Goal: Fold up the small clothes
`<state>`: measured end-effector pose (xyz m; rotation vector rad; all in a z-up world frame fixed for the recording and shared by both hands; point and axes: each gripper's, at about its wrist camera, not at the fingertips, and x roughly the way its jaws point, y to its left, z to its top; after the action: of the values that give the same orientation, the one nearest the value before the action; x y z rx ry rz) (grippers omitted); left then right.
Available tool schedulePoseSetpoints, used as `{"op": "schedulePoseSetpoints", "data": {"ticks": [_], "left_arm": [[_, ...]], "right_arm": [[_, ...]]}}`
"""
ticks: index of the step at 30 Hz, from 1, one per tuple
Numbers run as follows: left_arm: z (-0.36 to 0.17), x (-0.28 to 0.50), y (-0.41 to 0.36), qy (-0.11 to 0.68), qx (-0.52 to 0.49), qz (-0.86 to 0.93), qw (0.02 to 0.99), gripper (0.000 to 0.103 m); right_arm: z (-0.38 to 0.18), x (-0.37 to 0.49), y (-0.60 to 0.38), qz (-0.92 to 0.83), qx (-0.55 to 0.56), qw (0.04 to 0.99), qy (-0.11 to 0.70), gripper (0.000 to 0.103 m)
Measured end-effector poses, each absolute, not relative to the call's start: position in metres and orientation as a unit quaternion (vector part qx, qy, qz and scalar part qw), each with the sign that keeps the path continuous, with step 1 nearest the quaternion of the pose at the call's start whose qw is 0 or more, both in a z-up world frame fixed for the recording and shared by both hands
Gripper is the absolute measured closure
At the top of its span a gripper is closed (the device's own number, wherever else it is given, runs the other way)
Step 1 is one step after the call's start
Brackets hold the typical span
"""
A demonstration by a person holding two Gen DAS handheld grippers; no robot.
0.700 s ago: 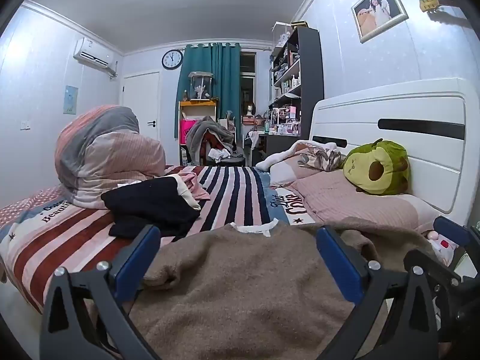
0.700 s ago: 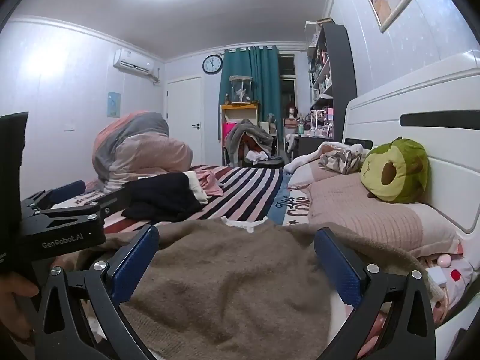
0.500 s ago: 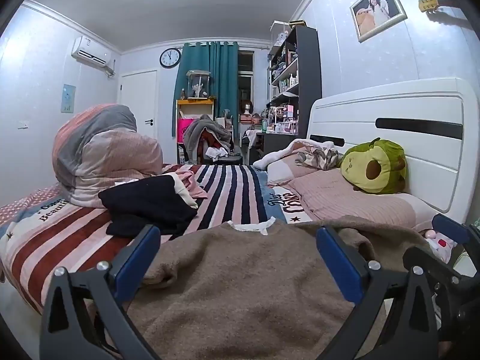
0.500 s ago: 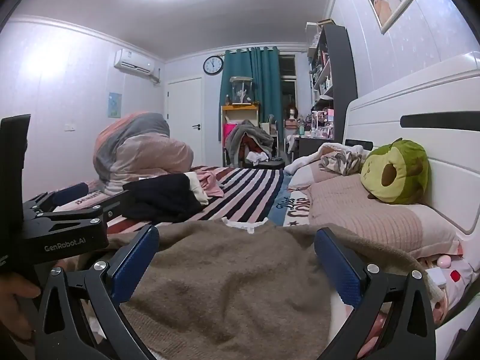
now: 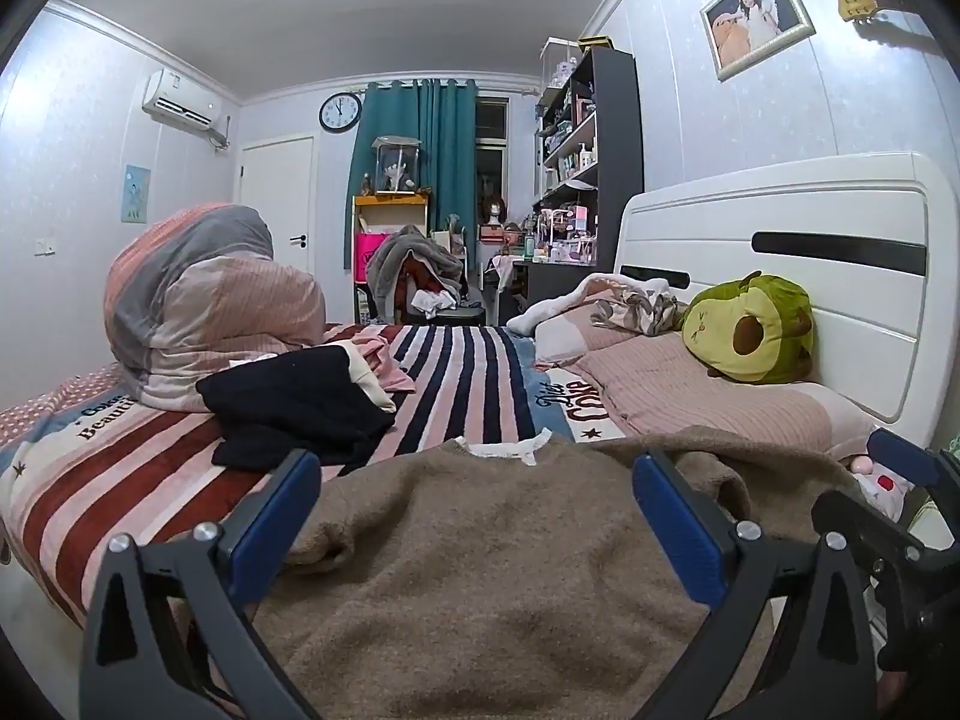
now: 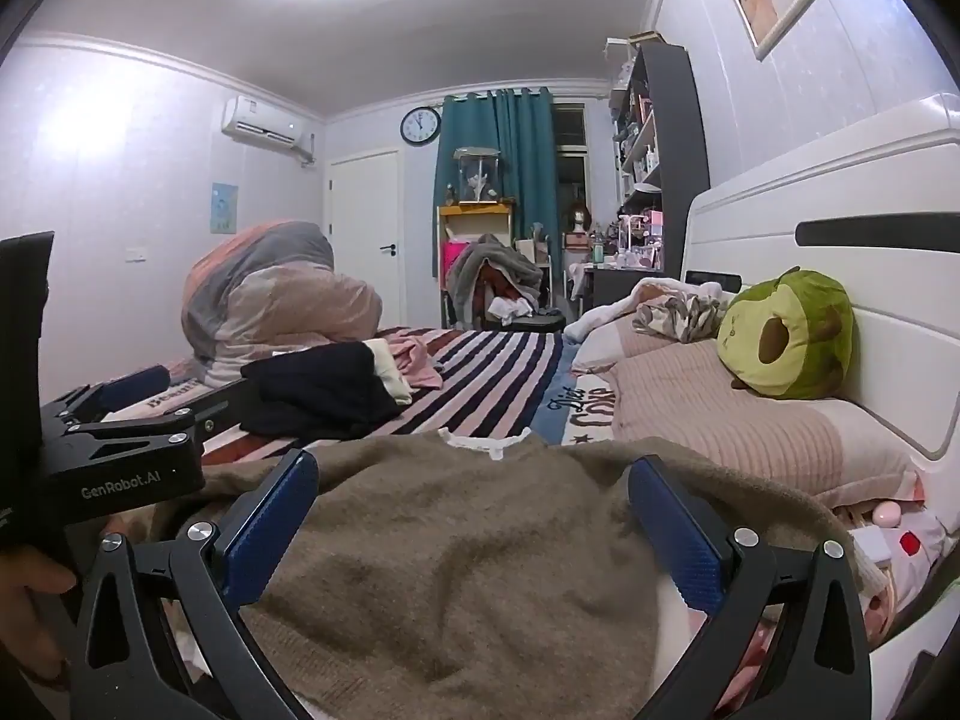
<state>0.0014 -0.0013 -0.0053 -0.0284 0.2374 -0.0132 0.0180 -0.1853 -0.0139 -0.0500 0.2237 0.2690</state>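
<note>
Left claw [image 5: 474,510]: jaws spread wide, gripping nothing, blue pads either side of the sweater, low over it. Right claw [image 6: 474,510]: likewise spread wide and holding nothing, low over the same garment.

Brown sweater [image 5: 480,570]: knit, lying face-down or face-up (cannot tell) on the near end of the bed. Long axis runs away from the claws down the bed; the neck, with a white label or collar [image 5: 504,449], points to the far end of the room. One sleeve trails off right toward the pillow.

Striped blanket [image 5: 474,384]: under the sweater, stripes running the length of the bed.

Pile of clothes [image 5: 294,414]: black piece on top, cream and pink beneath, just left of the sweater's neck. Rolled quilt [image 5: 204,300] behind it.

Pink pillow [image 5: 690,396]: right of the sweater, against the white headboard [image 5: 780,228]. Green avocado toy [image 5: 750,330] sits on it.

View differences: the right wrist view shows the left claw's black body [image 6: 120,456] at its left edge, with part of a hand [image 6: 30,588] gripping it. The left wrist view shows part of the right claw at its right edge, and a guitar head [image 5: 858,5] on the wall.
</note>
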Motion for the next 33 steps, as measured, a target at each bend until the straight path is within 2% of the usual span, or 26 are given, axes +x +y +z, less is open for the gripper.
{"op": "schedulePoseSetpoints", "data": {"ticks": [33], "left_arm": [[-0.0073,0.004,0.0061,0.13,-0.013,0.007,0.991,0.001]], "right_arm": [[-0.0143,0.0171,-0.1881,0.131,-0.02,0.984,0.116,0.001]]}}
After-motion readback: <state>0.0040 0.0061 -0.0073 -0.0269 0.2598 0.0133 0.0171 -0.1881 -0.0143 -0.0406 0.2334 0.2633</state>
